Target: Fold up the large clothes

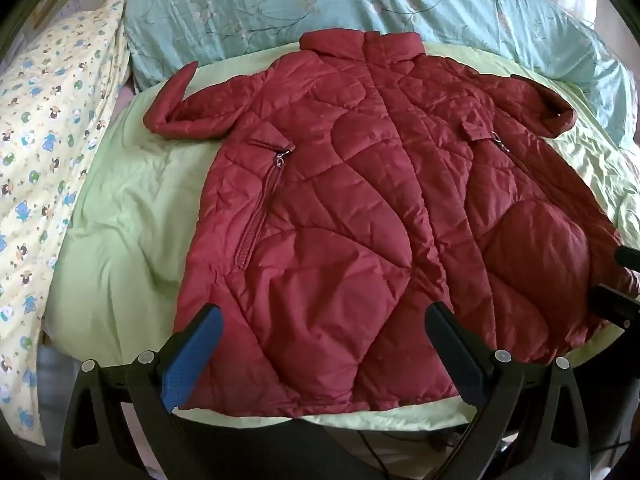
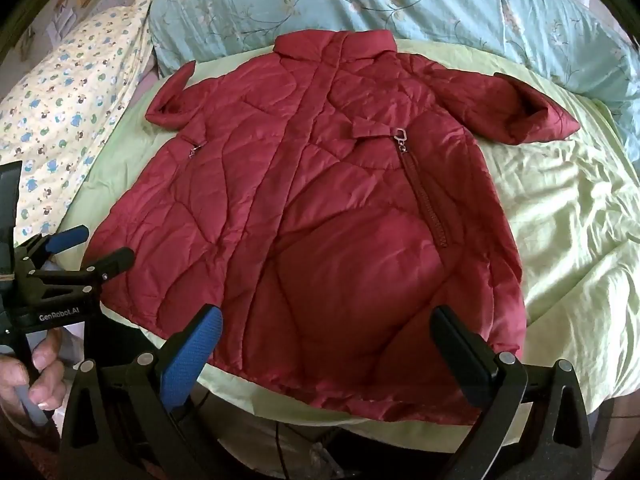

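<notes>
Fingers (image 2: 44,376) of the person's left hand (image 2: 30,380) curled round the handle of the left hand-held gripper (image 1: 324,344), which tilted steeply down with its jaws spread wide and nothing between them. Beside it the right hand-held gripper (image 2: 326,344) tilted down too, jaws equally spread and empty. Both hung over the near edge of the bed (image 1: 120,220), where bare green sheet (image 2: 560,220) lay open on either side. A dark red quilted coat (image 1: 360,200) lay flat on that sheet, front up, collar away, sleeves bent outward; its hem sat just beyond and beneath both grippers' fingertips, untouched
</notes>
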A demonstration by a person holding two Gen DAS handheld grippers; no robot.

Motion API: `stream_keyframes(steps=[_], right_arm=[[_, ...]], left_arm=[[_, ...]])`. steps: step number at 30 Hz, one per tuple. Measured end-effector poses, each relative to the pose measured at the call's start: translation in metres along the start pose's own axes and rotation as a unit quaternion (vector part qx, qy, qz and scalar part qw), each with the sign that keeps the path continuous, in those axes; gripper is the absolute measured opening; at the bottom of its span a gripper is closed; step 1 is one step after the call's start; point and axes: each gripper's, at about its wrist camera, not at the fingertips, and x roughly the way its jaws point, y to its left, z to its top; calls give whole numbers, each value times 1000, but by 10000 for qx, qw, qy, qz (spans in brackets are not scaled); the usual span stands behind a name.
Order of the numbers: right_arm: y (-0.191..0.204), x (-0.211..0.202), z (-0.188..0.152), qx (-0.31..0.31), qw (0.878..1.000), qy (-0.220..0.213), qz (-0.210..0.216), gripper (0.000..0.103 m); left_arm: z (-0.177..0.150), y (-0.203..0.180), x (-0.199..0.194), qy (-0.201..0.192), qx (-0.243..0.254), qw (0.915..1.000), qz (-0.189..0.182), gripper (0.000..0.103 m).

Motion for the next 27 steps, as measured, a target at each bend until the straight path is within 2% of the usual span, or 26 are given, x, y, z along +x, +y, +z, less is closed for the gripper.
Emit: stream_keyframes(steps=[27], right_arm=[[1, -4, -1, 45, 9998, -129, 167, 103]], left_arm=[[-1, 1, 2, -26, 3, 10000, -11, 102]])
